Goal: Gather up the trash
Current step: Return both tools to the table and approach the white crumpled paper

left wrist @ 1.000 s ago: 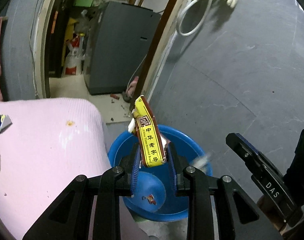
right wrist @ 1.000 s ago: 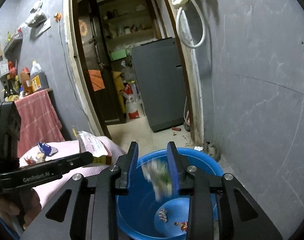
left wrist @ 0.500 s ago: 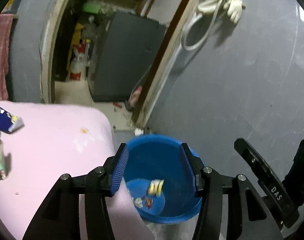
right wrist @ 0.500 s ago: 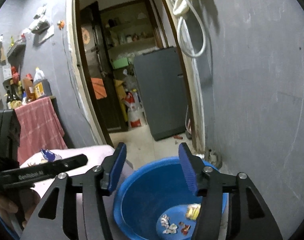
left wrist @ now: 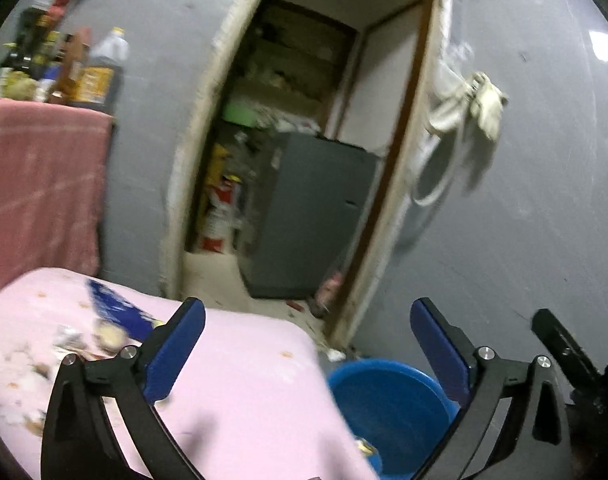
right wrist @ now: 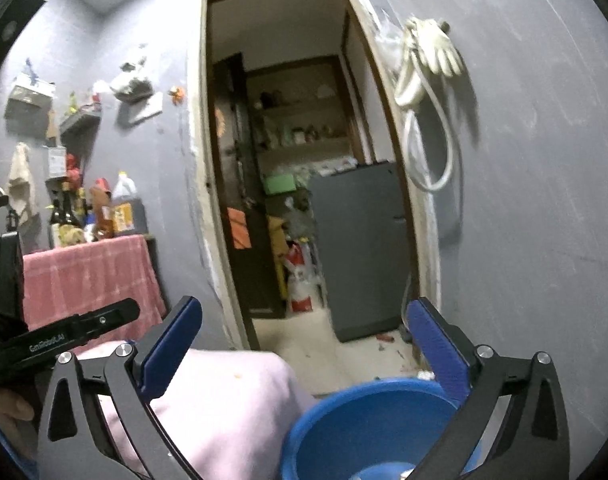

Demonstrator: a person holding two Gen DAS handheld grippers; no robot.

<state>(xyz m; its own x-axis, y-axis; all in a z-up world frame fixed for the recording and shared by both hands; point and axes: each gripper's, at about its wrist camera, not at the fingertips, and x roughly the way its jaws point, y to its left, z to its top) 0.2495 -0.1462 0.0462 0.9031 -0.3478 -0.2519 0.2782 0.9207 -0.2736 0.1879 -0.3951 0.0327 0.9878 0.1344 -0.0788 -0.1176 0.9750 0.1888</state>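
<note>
My left gripper [left wrist: 306, 312] hovers over the corner of the pink-covered table [left wrist: 243, 380], its jaws opening wide with nothing between them. A blue wrapper [left wrist: 115, 312] and several blurred scraps [left wrist: 19, 356] lie on the cloth to its left. The blue basin [left wrist: 388, 408] sits on the floor below and to the right, with a bit of yellow trash at its bottom. My right gripper [right wrist: 304, 310] is above the basin [right wrist: 364, 420] rim, jaws also opening and empty. The left gripper's body [right wrist: 63, 336] shows at the left of the right wrist view, held by a hand [right wrist: 7, 404].
A doorway opens ahead onto a storeroom with a grey cabinet [right wrist: 360, 248]. A pink towel [right wrist: 83, 276] drapes a counter with bottles [right wrist: 119, 208] at the left. A hose and glove [right wrist: 432, 60] hang on the grey wall to the right.
Both grippers let go of their trash, which dropped into the basin, and their jaws spread wide. Both rose and tipped upward; the left one swung left toward the table.
</note>
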